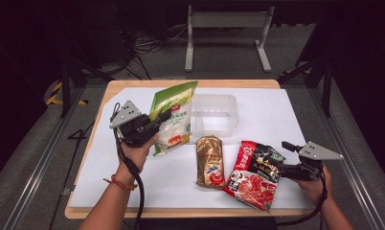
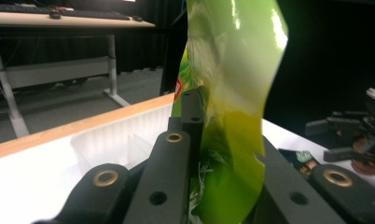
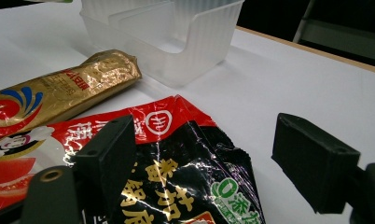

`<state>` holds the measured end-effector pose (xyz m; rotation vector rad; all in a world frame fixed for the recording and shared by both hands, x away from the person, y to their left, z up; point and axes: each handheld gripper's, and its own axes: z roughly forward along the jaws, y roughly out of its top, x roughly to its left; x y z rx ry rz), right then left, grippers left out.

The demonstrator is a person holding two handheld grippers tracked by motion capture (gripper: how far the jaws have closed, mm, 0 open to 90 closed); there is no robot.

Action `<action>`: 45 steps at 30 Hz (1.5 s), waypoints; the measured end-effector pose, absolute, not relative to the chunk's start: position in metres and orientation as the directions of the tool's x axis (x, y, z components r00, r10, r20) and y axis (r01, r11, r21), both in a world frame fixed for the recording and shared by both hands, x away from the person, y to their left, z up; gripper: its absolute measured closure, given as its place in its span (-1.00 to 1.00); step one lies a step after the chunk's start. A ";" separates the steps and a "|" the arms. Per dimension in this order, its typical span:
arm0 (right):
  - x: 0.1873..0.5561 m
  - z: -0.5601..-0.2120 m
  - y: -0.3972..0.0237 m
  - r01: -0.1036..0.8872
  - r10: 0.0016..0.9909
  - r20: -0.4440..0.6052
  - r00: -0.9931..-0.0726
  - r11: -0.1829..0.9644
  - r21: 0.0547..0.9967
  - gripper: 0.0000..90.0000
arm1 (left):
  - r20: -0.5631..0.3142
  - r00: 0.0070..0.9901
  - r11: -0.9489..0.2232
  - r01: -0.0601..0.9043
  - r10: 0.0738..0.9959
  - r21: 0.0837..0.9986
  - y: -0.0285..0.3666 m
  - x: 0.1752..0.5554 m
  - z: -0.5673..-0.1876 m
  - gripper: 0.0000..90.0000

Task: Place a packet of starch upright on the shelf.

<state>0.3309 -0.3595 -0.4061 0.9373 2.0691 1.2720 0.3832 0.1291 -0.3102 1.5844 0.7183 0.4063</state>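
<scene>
The clear plastic tray (image 1: 214,115) sits toward the table's far edge. Just left of the tray, the left gripper (image 1: 158,119) holds a snack bag (image 1: 174,120) upright. The foil packet (image 1: 209,160) lies just in front of the tray. The hotpot-base packet (image 1: 254,173) lies right of that, the right gripper (image 1: 282,158) at its right edge.

Floor: grey carpet (image 1: 219,52), cables (image 1: 147,45) lying on it
Furniture: white-legged desk (image 2: 59,21) with keyboard (image 2: 22,8)
Light: dim, dark surroundings
</scene>
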 end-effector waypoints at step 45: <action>0.330 -0.408 -0.363 0.288 0.787 -0.079 -0.612 0.315 0.904 -0.51 | -0.205 0.516 0.062 0.282 0.832 0.958 0.068 0.488 -0.321 0.97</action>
